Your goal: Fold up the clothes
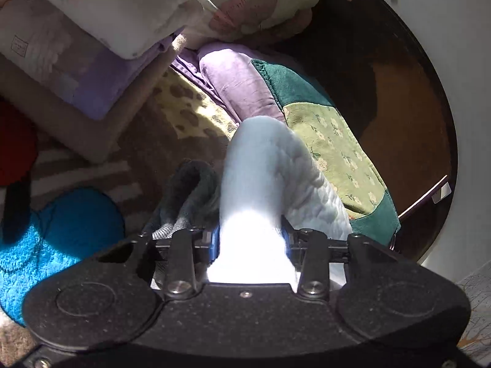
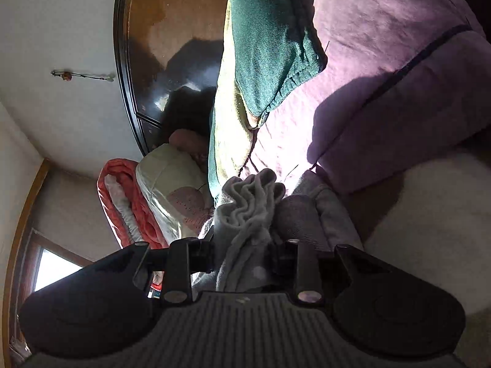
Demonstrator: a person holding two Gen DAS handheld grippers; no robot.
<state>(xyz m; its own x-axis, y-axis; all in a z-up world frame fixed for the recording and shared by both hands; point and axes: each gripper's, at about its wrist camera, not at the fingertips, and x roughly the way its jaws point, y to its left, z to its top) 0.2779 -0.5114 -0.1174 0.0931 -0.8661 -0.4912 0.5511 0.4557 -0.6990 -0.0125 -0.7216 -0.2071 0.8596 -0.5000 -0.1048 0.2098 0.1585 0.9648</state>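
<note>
Closest to the lens, the left hand-held gripper (image 1: 252, 242) is clamped on a bunch of white cloth (image 1: 264, 165) that arches ahead of its fingers; the right hand-held gripper (image 2: 242, 254) pinches a crumpled grey garment (image 2: 248, 202) the same way. Both pieces hang above the bed. I'd say pull the fabric taut and level before laying any crease. Only the left view shows the blue towel (image 1: 61, 233) down to its left; only the right shows the purple bedding (image 2: 383, 76) ahead.

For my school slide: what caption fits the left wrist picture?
Left gripper pinches a bunched white cloth above a patchwork bed.
</note>
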